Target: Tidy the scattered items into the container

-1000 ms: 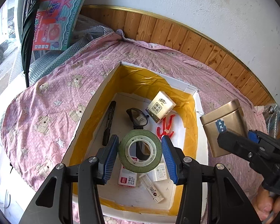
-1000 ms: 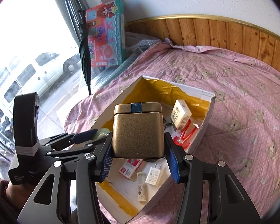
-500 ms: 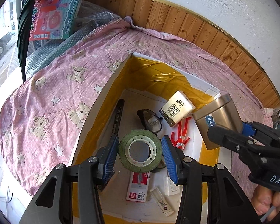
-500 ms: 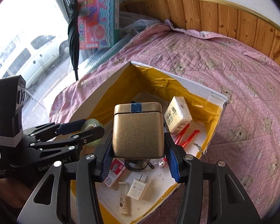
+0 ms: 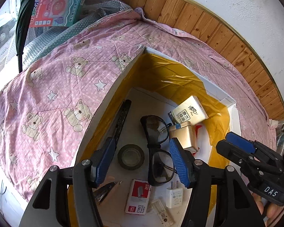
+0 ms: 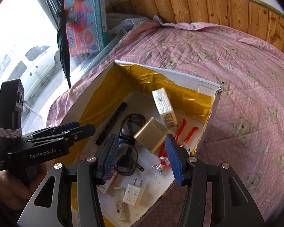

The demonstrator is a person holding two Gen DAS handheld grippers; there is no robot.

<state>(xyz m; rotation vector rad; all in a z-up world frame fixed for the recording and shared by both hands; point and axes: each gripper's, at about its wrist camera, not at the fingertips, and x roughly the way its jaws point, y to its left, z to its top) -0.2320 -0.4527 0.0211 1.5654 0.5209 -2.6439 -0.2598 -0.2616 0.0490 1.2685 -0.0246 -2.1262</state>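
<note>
A white cardboard box (image 5: 123, 79) (image 6: 191, 79) lined with yellow tape sits on the pink bear-print cloth. Inside lie a green tape roll (image 5: 131, 157), a gold tin (image 5: 185, 138) (image 6: 151, 134), dark glasses (image 5: 157, 147) (image 6: 126, 143), a black marker (image 5: 121, 121) (image 6: 111, 124), a tissue pack (image 5: 189, 113) (image 6: 165, 109), a red staple box (image 5: 138, 194), a white charger (image 5: 174, 194) (image 6: 133, 191) and red clips (image 6: 181, 130). My left gripper (image 5: 142, 162) hangs open above the tape roll. My right gripper (image 6: 140, 155) hangs open above the gold tin. Nothing is held.
The pink cloth (image 5: 56, 87) (image 6: 236, 75) covers a table that ends at a wood-panelled wall (image 6: 217, 5). A colourful toy box (image 5: 56, 1) (image 6: 83, 19) and a folded dark umbrella (image 6: 63, 43) stand at the far left by a window.
Both grippers have opened. The tape roll has dropped from the left one to the box floor, and the gold tin has dropped from the right one into the box beside the glasses.
</note>
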